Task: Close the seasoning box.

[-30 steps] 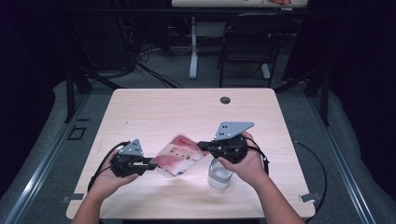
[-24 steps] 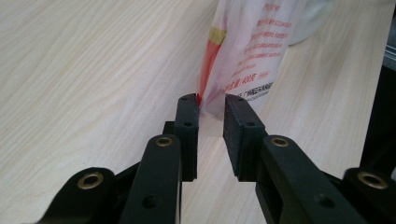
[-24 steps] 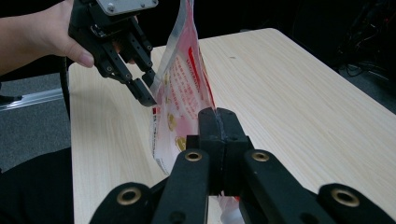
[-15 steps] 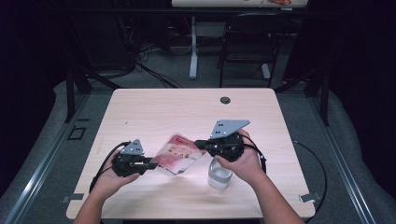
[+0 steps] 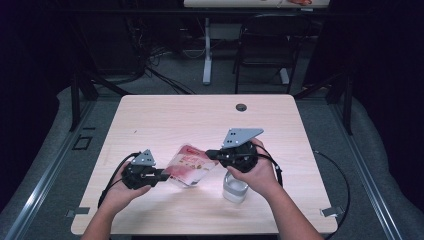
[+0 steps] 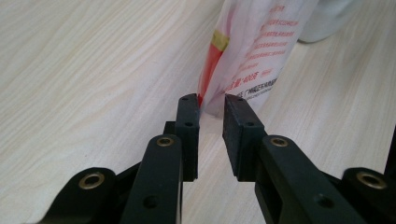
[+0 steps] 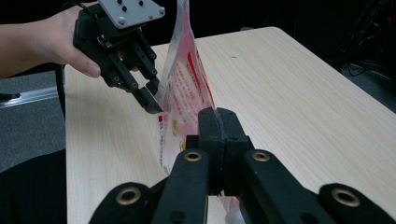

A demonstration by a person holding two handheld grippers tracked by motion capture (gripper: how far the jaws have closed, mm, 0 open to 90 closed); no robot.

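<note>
Right gripper [image 7: 218, 116]: jaws pressed together, pinching one edge of the red-printed pouch [image 5: 190, 165], lifted clear over the table [image 5: 165, 120]. Left gripper [image 6: 211, 109]: jaws parted at the opposite corner, apparently poised to tear. Clear cup [image 5: 235, 187] stands beneath, seen from high view.

You face a light wood-grain table [image 5: 165, 117] with a round dark grommet [image 5: 241, 107] near its far edge. Grey carpet floor [image 5: 47, 170] surrounds it. Beyond stand a dark chair [image 5: 262, 50], a white desk leg [image 5: 207, 50] and loose cables [image 5: 155, 60]; the room is dim.
</note>
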